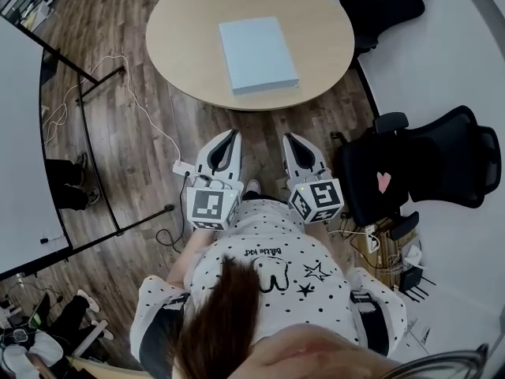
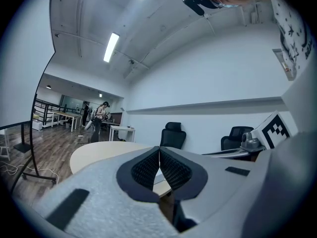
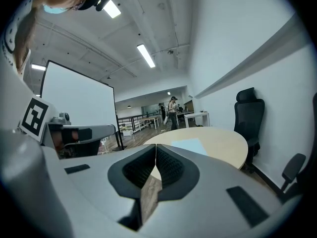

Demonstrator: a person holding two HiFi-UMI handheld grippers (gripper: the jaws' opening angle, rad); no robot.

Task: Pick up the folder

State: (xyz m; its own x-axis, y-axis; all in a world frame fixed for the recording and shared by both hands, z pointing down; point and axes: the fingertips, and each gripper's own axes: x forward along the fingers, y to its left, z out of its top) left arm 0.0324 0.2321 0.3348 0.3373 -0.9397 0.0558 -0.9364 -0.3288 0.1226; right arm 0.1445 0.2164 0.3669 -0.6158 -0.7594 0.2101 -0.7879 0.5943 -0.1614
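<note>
Counter (image 1: 181, 22): round, pale wood, ahead of both tongs and well apart from them.

Folder (image 1: 257, 54): pale blue, lying flat near the counter's middle, alone on it.

Left tongs (image 1: 232, 134) and right tongs (image 1: 289, 137): held side by side above the floor (image 1: 142, 125), short of the counter's near edge. Both sets of jaws are together, with nothing between them.

Hazard: if the jaws arrive unopened, they would probably push the folder across the smooth top instead of taking it. A flat folder offers only a thin edge, so a steep approach risks jamming a jaw against the counter.

Orientation: the long axis runs from the near side to the far side, with the far end skewed slightly left. A short edge faces the person.
</note>
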